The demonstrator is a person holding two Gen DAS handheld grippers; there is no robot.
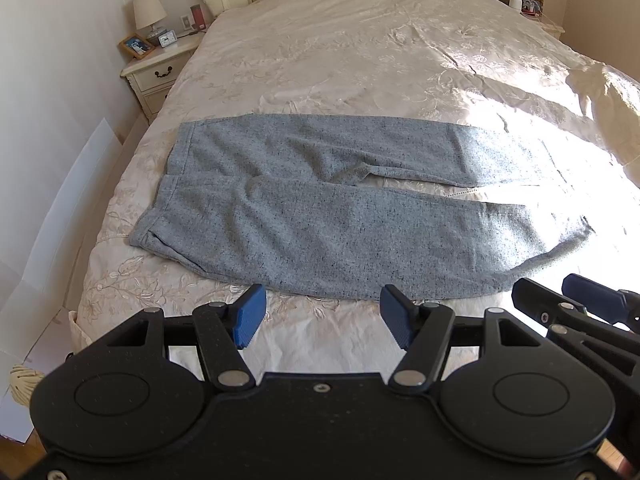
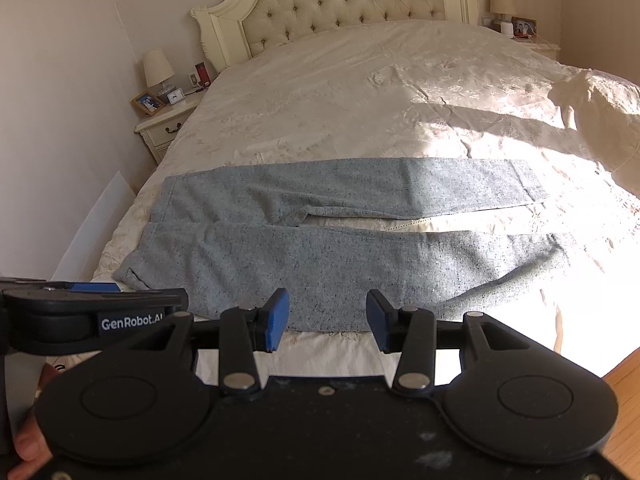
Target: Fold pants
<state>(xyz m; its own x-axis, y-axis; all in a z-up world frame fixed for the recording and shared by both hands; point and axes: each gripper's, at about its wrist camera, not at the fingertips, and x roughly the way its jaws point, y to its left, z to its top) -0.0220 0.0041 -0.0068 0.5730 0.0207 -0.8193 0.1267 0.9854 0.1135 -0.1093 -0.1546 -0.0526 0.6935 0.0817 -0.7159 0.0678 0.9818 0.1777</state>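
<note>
While you hold both tools over the near edge of the bed [image 1: 360, 60], the grey pants [image 1: 320, 216] lie flat crosswise just beyond the fingertips, waistband to your left. Your left gripper [image 1: 322, 318] stands wide open and empty; your right gripper [image 2: 327, 320] is likewise parted, gripping nothing.

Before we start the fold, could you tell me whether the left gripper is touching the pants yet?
Apart. The left wrist view shows the open left gripper with bedspread between it and the pants.
</note>
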